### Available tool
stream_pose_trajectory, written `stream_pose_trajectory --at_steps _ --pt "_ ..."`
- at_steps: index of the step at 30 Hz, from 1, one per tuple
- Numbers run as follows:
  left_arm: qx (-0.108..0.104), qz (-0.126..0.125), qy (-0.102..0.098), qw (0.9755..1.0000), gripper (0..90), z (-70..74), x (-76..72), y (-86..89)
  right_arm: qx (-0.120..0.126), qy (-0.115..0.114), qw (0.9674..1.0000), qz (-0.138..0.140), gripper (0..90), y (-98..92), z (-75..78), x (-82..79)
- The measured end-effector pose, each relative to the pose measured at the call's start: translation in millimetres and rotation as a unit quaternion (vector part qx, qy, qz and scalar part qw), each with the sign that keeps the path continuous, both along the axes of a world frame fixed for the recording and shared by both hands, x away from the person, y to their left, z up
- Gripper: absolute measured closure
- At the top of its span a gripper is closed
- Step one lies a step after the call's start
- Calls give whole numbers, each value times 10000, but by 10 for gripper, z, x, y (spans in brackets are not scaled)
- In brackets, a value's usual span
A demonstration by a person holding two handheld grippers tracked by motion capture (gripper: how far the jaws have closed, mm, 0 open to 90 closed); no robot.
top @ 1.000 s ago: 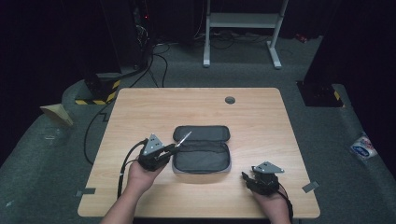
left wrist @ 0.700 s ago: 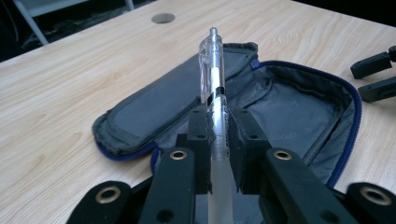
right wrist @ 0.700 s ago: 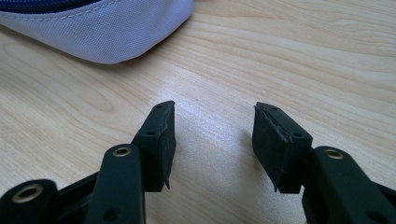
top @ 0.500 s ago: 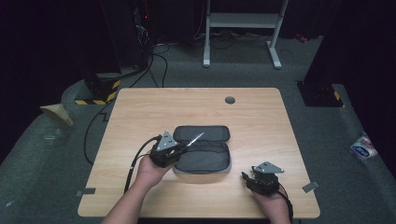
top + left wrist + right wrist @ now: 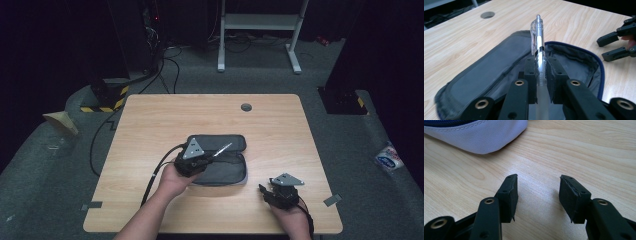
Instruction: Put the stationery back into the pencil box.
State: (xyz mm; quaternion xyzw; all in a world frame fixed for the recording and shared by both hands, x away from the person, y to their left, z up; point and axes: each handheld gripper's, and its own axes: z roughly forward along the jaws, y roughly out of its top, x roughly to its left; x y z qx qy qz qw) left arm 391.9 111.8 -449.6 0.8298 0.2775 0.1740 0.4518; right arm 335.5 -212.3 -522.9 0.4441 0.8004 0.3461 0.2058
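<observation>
A grey pencil case (image 5: 220,160) lies opened flat in the middle of the wooden table (image 5: 150,125); its blue zip edge (image 5: 600,75) runs along the right in the left gripper view. My left gripper (image 5: 207,156) hovers over the case's left part, shut on a clear pen (image 5: 537,47) whose tip (image 5: 229,145) points away over the open case (image 5: 499,65). My right gripper (image 5: 265,192) rests near the front right of the table, open and empty (image 5: 537,192), a short way from the case's corner (image 5: 481,137).
A round cable hole (image 5: 246,107) sits near the table's far edge. The left gripper's cable (image 5: 155,175) trails toward the front edge. Bare wood lies left and right of the case. A white frame (image 5: 260,30) stands on the floor beyond.
My left gripper has carried the pen rightward, from the case's left end to over its open middle. The right gripper has stayed put.
</observation>
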Motion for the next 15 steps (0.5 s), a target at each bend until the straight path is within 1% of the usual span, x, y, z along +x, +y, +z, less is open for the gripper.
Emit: stream_pose_trajectory --at_steps 1,3,6,10,15 --pt "0 0 0 10000 791 0 0 0 0 1 10000 1 489 0 0 0" --pt "-25 -61 3 10000 791 -10 11 -61 0 0 10000 1 489 0 0 0" --pt "-20 -31 69 10000 791 -36 31 -94 -1 0 10000 1 489 0 0 0" --pt "-7 -71 134 9999 791 -67 52 -122 1 -1 10000 1 489 0 0 0" --pt "121 -240 288 9992 791 -116 65 -176 -1 1 10000 1 489 0 0 0"
